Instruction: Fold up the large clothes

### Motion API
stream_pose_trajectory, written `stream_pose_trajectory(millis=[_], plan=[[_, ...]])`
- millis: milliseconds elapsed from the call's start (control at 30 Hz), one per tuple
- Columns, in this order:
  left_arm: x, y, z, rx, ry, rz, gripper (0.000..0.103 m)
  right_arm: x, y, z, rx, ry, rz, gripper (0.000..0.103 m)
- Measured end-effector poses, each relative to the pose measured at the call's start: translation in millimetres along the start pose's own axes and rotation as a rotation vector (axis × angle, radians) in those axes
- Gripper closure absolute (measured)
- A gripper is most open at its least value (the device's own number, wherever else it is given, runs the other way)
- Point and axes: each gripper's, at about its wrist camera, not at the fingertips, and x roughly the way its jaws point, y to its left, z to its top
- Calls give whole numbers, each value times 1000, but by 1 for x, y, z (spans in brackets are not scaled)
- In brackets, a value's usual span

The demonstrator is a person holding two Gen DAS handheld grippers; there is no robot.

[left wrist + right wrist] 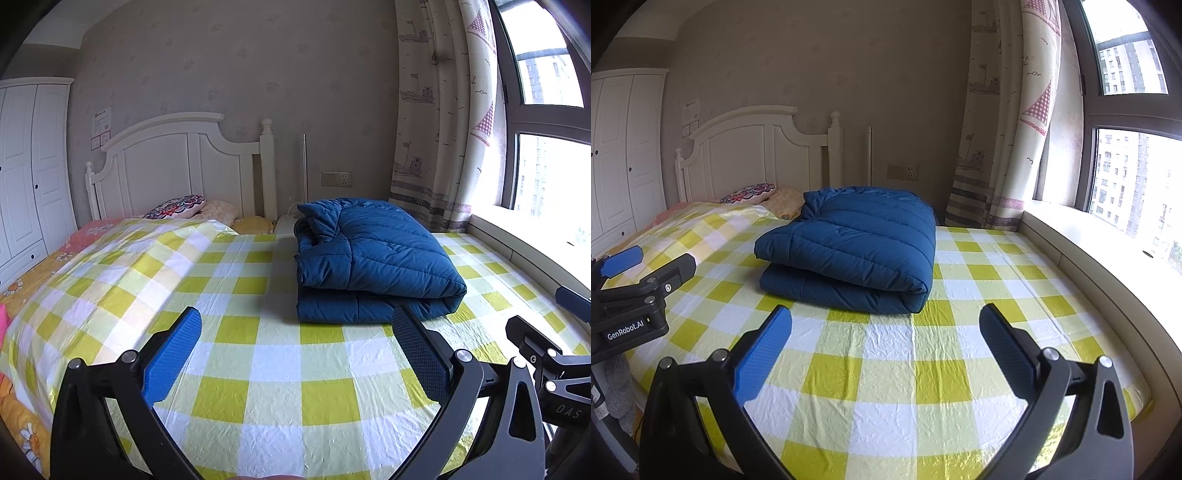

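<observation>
Gaping left gripper (295,334), right gripper (885,332), both empty

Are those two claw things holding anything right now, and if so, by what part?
Nothing is held. The left gripper and right gripper both have their fingers spread open over the checked sheet, short of the folded blue padded coat.

Surface finishes, bed area

Blue quilted padded-cloth garment (849,251): matt, stitched. Yellow-and-white checked plastic sheet (905,369): glossy, crinkled. White painted wooden headboard (177,162): smooth, satin.
</observation>
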Motion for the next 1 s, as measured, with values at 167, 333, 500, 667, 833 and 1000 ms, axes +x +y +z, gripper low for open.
stream_pose_trajectory(millis=[167, 333, 500, 667, 833, 1000], plan=[[0, 0, -1, 2, -1, 0, 4, 1, 0, 0, 2, 2, 0, 2], [0, 0, -1, 4, -1, 0, 4, 2, 1, -2, 4, 8, 1, 2], [-1, -1, -1, 2, -1, 0, 4, 2, 2, -2, 2, 8, 1, 2], [-3, 0, -1, 6, -12, -3, 4, 2, 4, -2, -2, 7, 3, 2], [-5, -1, -1, 14, -22, -5, 4, 2, 5, -3, -1, 7, 3, 2], [-6, -1, -1, 19, -28, -8, 4, 4, 7, -4, 0, 16, 3, 2]])
